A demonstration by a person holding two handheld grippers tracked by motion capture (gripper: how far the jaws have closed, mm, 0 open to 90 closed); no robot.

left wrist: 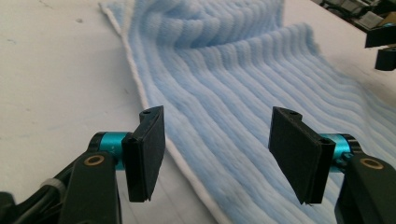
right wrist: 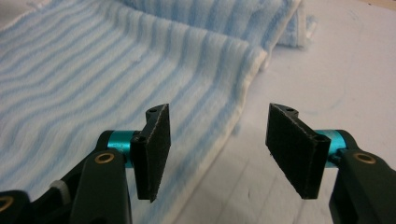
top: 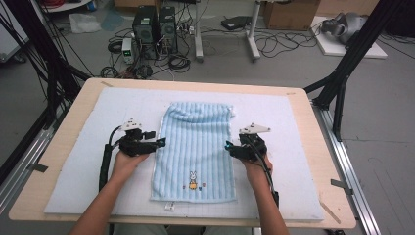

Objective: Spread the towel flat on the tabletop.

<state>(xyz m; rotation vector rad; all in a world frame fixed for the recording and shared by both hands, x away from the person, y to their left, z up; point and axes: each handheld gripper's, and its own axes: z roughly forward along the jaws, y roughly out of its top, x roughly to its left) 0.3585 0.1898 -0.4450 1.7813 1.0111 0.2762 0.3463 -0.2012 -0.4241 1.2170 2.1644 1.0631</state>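
A light blue ribbed towel point(top: 195, 147) with a small rabbit picture near its front end lies lengthwise on the white mat point(top: 83, 161). Its far end is folded over into a bunched hump. My left gripper point(top: 160, 143) sits at the towel's left edge, jaws open and pointing inward. In the left gripper view the towel point(left wrist: 224, 70) and its white hem pass under the open left gripper point(left wrist: 217, 154), and nothing is pinched. My right gripper point(top: 228, 145) is at the right edge, also open. In the right gripper view the towel's edge point(right wrist: 93, 70) lies below the open right gripper point(right wrist: 217, 149).
The mat covers a wooden table point(top: 63, 127) with bare rims all round. Black frame posts point(top: 342, 73) stand at both sides. On the floor beyond are computer towers point(top: 154, 27), cables and boxes. The right gripper's jaws point(left wrist: 383, 46) show far off in the left gripper view.
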